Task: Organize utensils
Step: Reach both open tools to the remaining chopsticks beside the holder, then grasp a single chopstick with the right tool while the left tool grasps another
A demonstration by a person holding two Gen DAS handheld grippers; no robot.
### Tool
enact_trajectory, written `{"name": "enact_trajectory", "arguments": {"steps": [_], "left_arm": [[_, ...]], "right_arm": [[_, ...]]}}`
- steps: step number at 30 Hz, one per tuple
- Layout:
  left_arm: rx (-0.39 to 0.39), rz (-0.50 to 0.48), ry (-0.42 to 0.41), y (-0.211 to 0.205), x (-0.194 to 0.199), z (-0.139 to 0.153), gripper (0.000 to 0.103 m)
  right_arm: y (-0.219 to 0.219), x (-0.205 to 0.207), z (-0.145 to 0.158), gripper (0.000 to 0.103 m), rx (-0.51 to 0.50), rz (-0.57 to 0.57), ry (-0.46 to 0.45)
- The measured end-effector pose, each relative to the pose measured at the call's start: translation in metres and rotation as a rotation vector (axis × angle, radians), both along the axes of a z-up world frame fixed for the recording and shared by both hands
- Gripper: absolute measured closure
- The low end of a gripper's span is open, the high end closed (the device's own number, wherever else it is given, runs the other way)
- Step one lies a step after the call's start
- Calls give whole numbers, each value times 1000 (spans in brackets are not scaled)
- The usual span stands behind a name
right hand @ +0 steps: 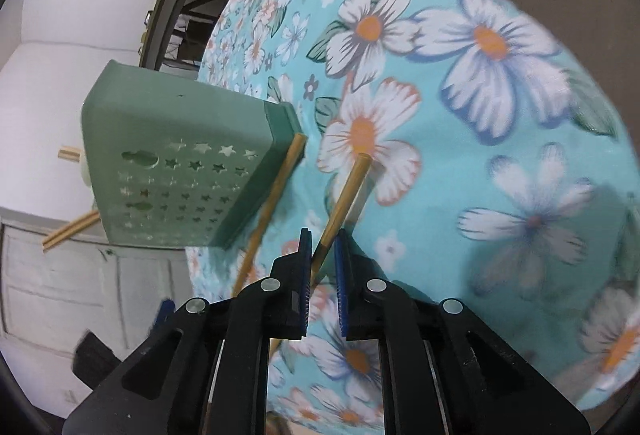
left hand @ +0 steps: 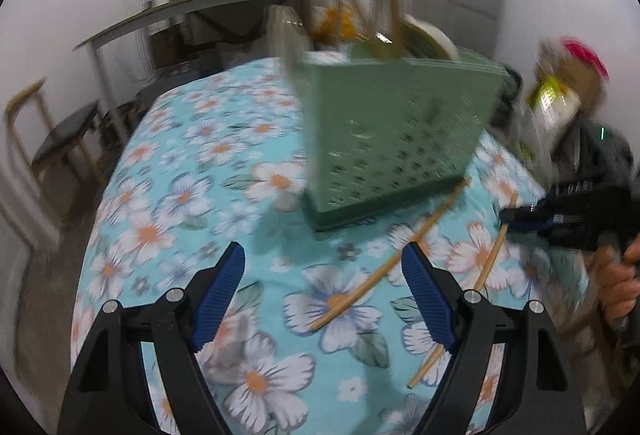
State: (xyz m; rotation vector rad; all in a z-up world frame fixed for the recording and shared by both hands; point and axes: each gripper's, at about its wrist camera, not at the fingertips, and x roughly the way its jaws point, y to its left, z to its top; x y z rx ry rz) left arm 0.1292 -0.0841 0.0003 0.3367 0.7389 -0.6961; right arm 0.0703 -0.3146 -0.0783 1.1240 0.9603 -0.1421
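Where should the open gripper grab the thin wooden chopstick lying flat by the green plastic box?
Take the thin wooden chopstick near its middle, with the left gripper coming from above and straddling it. It lies flat on the flowered cloth, and its far end is crowded by the green plastic box.

Colours on the table

The tablecloth (left hand: pixel 192 171) was turquoise with white, orange-centred flowers; the utensil holder (right hand: pixel 176 155) was sage green with star-shaped cut-outs; the chopsticks (left hand: pixel 404 249) were tan; the gripper pads (left hand: pixel 426 295) were blue.
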Motion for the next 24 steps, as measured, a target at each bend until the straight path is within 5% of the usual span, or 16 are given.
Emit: {"name": "enact_trajectory", "arguments": {"steps": [7,17,24], "left_arm": [[169,-190,-37,-59,-8,-25,53],[273,-266,-104,-83,-24,-51,103],[352,-301,-100,-73,-50,-57,103]], "right_arm": [[0,-16,-8,93,10,-14,-15],[-4,-23,-8,93,14,5,-49],[-9,-30,-9,93,35,22,-63]]}}
